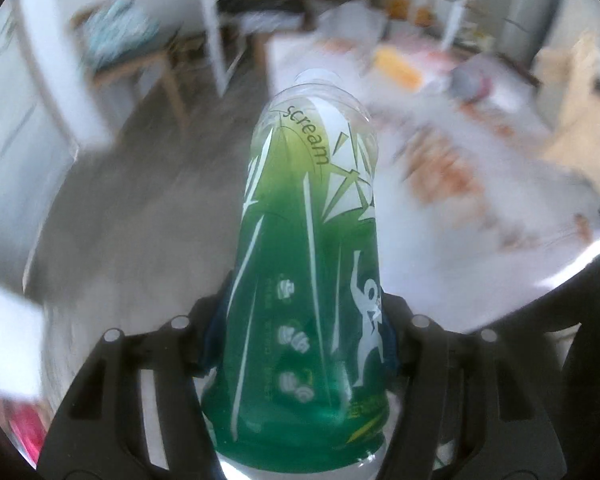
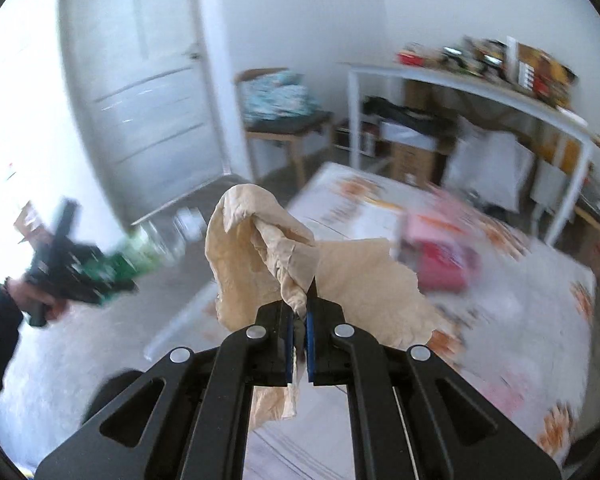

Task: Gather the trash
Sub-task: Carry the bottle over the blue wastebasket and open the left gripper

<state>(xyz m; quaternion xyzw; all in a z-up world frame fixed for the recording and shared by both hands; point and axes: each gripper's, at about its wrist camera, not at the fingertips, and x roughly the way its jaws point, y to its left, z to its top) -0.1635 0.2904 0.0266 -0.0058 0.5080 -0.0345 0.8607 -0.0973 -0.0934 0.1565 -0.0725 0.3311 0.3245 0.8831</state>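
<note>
Above the table [image 2: 512,312] with the flowered cloth, near its left edge, my right claw [image 2: 299,312] is clamped tight on a crumpled tan paper napkin [image 2: 260,248], held in the air. My left claw [image 1: 304,320] grips a clear bottle [image 1: 308,260] with a green label, neck pointing forward, off the table's left side over the floor [image 1: 140,200]. Background blurred.

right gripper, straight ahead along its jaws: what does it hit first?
Past the tan paper pinched in the right gripper, the line likely meets the floral-covered table, near its edge; blur leaves depth unclear.
</note>
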